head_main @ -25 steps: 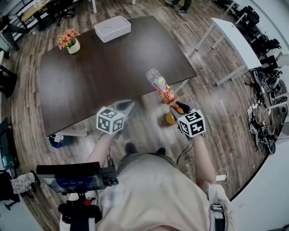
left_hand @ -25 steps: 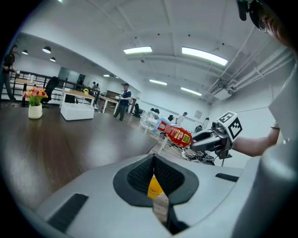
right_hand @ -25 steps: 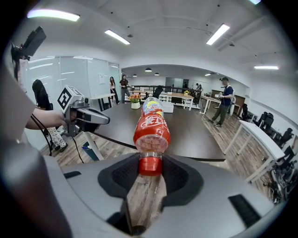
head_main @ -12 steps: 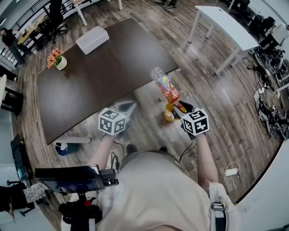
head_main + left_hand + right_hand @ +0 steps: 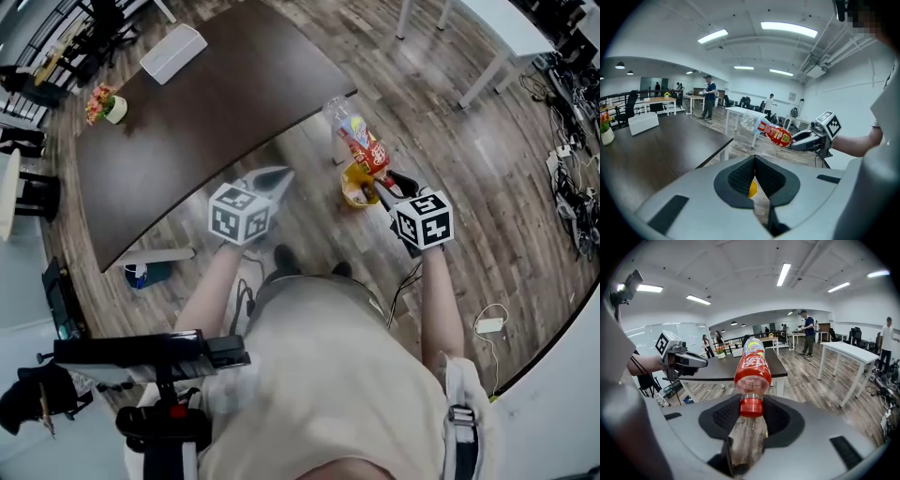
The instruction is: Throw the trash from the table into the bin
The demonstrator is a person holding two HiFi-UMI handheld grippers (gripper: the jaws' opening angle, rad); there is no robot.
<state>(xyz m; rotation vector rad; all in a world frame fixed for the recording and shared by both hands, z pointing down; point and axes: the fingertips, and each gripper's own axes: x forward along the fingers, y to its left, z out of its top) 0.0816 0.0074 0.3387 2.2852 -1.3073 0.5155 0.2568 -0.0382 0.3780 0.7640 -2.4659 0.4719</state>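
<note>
One bottle [image 5: 361, 145], one yellow bin [image 5: 354, 194], one dark table [image 5: 206, 112], one flowerpot [image 5: 105, 105], one white box [image 5: 173, 53].

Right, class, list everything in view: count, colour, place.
Table: one, dark brown, ahead of the person.
Box: one, white, on the table's far end.
Flower pot: one, white, pink-orange flowers, on the table.
Bottle: one, clear, red label, cap end in the right gripper.
Container: one, yellow, on the floor near the bottle.
Side table: one, white, beyond on the wood floor.
Left gripper: one, grey, fingers shut, empty.
Right gripper: one, grey, fingers shut on the bottle.
</note>
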